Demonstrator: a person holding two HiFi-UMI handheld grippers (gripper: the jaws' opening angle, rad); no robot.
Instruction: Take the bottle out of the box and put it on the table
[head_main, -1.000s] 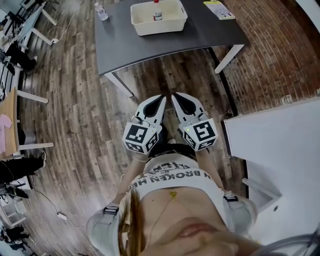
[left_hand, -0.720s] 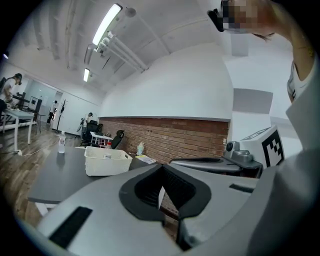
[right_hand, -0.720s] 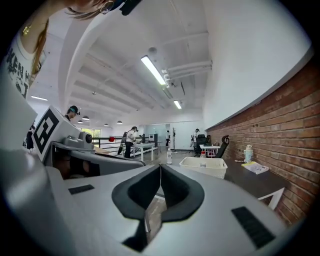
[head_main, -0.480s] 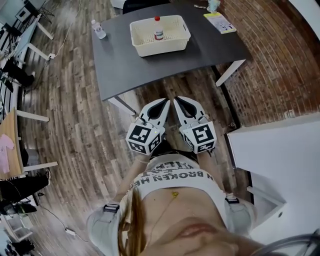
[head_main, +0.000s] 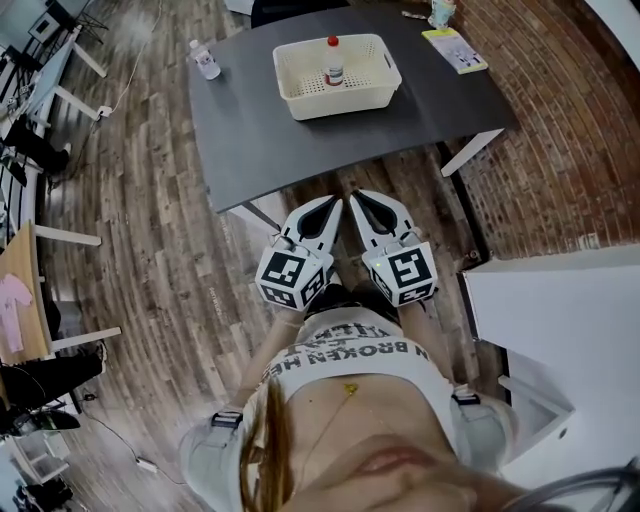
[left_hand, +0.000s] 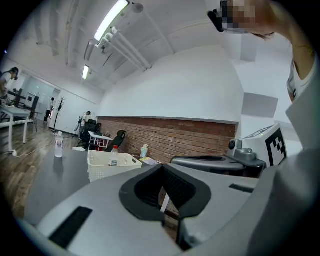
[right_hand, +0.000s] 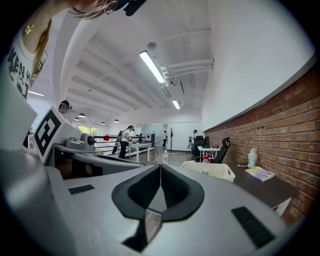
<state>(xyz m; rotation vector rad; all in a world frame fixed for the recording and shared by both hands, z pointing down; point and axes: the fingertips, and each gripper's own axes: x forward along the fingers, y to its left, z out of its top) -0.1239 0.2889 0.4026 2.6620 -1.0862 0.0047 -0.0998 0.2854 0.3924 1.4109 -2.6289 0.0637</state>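
Two bottles show on the dark grey rectangular table (head_main: 250, 130). At its far left corner stands a clear plastic bottle with a white cap (head_main: 205, 60), apart from everything else. Right of it and nearer, the left claw (head_main: 333, 204) hangs off the table's near edge, over the wooden plank floor (head_main: 170, 250), its jaws pressed together with nothing between them. Toward the table's far side sits the cream perforated plastic box (head_main: 345, 104). Upright inside it stands the small bottle with a red cap (head_main: 334, 68) and a label round its middle, close to the box's far wall. That bottle is well apart from both claws, beyond them and roughly in line with their tips. The right claw (head_main: 356, 197), just beside the left, is likewise closed tight on nothing. At the table's far right corner lies a yellow booklet (head_main: 455, 48).
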